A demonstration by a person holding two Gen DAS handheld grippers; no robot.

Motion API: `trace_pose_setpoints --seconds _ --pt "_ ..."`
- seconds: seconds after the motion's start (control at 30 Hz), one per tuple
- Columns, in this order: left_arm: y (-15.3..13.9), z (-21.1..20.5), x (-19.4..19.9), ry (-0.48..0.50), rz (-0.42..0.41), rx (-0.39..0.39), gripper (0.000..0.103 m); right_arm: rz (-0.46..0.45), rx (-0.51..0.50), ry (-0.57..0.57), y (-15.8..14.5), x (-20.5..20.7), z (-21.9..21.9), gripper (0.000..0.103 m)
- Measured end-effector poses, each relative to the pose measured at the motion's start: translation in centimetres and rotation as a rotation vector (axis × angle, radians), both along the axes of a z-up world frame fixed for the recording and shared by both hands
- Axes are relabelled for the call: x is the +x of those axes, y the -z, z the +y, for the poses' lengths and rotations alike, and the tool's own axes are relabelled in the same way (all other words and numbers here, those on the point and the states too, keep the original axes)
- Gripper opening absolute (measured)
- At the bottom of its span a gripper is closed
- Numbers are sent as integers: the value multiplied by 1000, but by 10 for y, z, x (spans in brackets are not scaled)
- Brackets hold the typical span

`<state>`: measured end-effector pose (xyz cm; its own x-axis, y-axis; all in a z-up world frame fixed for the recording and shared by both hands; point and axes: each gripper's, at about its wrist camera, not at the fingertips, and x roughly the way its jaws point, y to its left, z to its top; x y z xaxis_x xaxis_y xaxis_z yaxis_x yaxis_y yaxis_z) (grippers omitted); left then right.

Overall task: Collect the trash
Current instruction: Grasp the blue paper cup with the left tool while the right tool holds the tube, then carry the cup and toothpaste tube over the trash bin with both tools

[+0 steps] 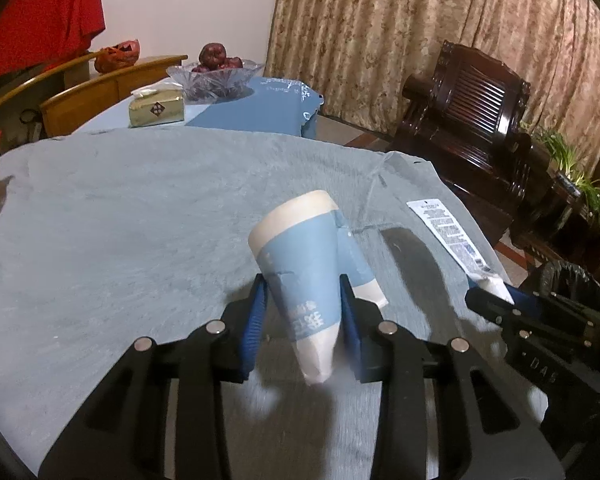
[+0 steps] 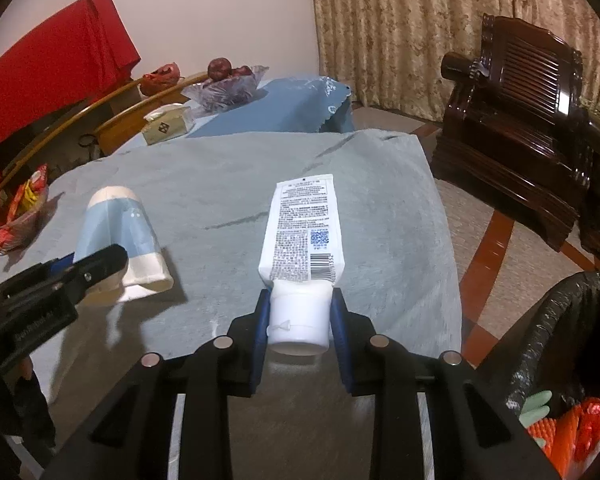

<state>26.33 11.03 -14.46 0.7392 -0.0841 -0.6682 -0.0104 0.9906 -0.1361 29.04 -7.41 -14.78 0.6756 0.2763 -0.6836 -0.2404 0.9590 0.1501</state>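
Observation:
My left gripper (image 1: pixel 302 292) is shut on a squashed blue-and-white paper cup (image 1: pixel 300 256), held above the grey cloth on the table (image 1: pixel 120 220). It also shows in the right wrist view (image 2: pixel 116 236) at the left. My right gripper (image 2: pixel 300 312) is shut on the cap end of a white squeeze tube (image 2: pixel 304 232) with printed text, which points away over the cloth. The tube also shows in the left wrist view (image 1: pixel 448 232) at the right. A black-lined trash bin (image 2: pixel 556 320) with colourful trash inside stands at the lower right, beside the table.
A tissue box (image 1: pixel 156 108), a glass fruit bowl (image 1: pixel 216 76) and a blue cloth lie at the table's far side. Snack wrappers (image 2: pixel 24 208) sit at the left edge. Wooden chairs stand behind; a dark armchair (image 2: pixel 520 128) and curtains are at the right.

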Motion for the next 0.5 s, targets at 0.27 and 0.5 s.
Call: trace_pose_setpoints --seconds 0.27,0.5 --pt "-13 0 -23 -7 -18 -3 29 -23 8 -27 -19 -23 2 29" --pt "-28 -7 -47 7 -40 -5 28 -45 8 -39 -35 -49 -2 29"
